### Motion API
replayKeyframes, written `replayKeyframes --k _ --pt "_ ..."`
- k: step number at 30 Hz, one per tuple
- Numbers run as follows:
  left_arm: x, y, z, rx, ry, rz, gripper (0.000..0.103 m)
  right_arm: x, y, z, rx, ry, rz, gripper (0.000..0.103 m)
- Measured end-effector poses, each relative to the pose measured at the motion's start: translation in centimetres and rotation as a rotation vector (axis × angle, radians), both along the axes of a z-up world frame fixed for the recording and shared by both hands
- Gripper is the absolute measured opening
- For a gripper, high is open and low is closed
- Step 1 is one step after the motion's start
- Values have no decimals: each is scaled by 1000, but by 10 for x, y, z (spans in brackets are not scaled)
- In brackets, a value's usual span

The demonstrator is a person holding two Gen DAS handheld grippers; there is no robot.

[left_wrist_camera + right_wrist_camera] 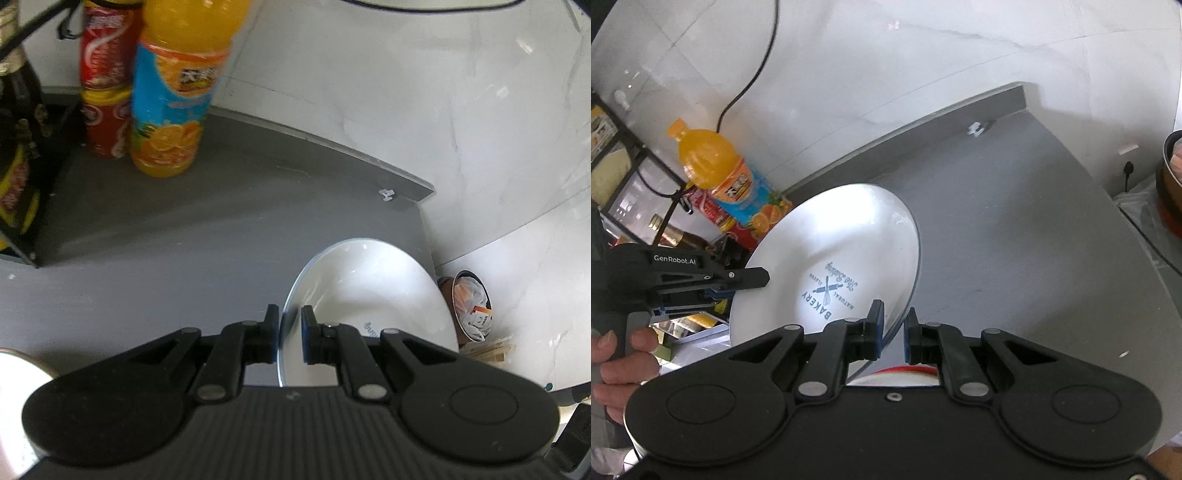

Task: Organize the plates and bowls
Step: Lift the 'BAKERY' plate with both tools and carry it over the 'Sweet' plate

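Hand-held grippers (894,332) on white plate (827,251), blue bakery print.

Surface (184,240): matte grey, with a raised lip along the white marble wall. On it, against the wall: orange juice bottle (177,92) standing upright, red canister (105,125) just beside and behind it, black wire rack (22,155) at the corner. Small white scrap (386,193) lay near the far end.

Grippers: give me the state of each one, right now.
Left gripper: shut on the white plate's rim.
Right gripper: shut on the opposite rim of the same plate.
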State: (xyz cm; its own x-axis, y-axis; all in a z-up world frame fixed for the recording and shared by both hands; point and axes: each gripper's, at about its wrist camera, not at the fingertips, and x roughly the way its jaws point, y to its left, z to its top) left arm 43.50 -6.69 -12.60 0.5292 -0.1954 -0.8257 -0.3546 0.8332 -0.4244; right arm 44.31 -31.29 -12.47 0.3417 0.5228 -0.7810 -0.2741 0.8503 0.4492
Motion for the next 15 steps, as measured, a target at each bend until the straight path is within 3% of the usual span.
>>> replayKeyframes --k 15 --pt "-65 75 7 -14 3 37 9 -58 65 16 7 -34 43 10"
